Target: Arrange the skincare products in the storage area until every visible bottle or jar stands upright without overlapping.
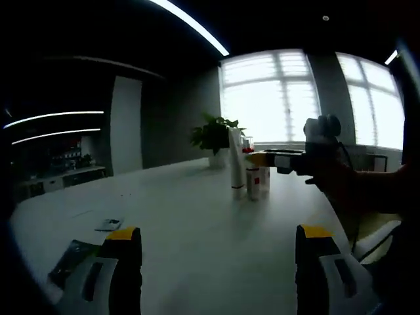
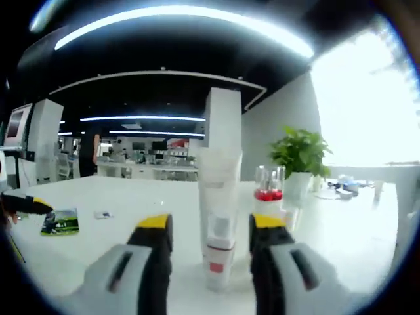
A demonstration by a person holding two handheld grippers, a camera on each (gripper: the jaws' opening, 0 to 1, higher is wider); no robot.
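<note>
Where the left gripper view begins, at its lower edge, the left gripper (image 1: pixel 213 252) is recorded with yellow-tipped jaws set wide apart and nothing held between them. Beneath it a white table (image 1: pixel 190 210) is spread. To the left of the jaws, a dark green packet (image 1: pixel 71 258) and a small flat card (image 1: pixel 109 225) are noted lying on the tabletop. Further along, a group of skincare products (image 1: pixel 248 172) is listed standing upright near the table's far end: a tall white tube (image 1: pixel 236 161) and shorter white bottles with red marks beside it. The right gripper (image 1: pixel 259 159) is seen entering from the right, held by a hand (image 1: pixel 341 180), its tip level with the group; whether it touches a bottle cannot be told from this side. Beyond, a potted plant (image 1: pixel 215 136) is set before bright windows.

In the right gripper view, the jaws are found partly open on either side of a tall white bottle (image 2: pixel 220 216); the gap at each side cannot be judged, so a grip cannot be confirmed. Just behind, a clear bottle with a red base (image 2: pixel 268 184) is entered, then the plant (image 2: pixel 300 154).
</note>
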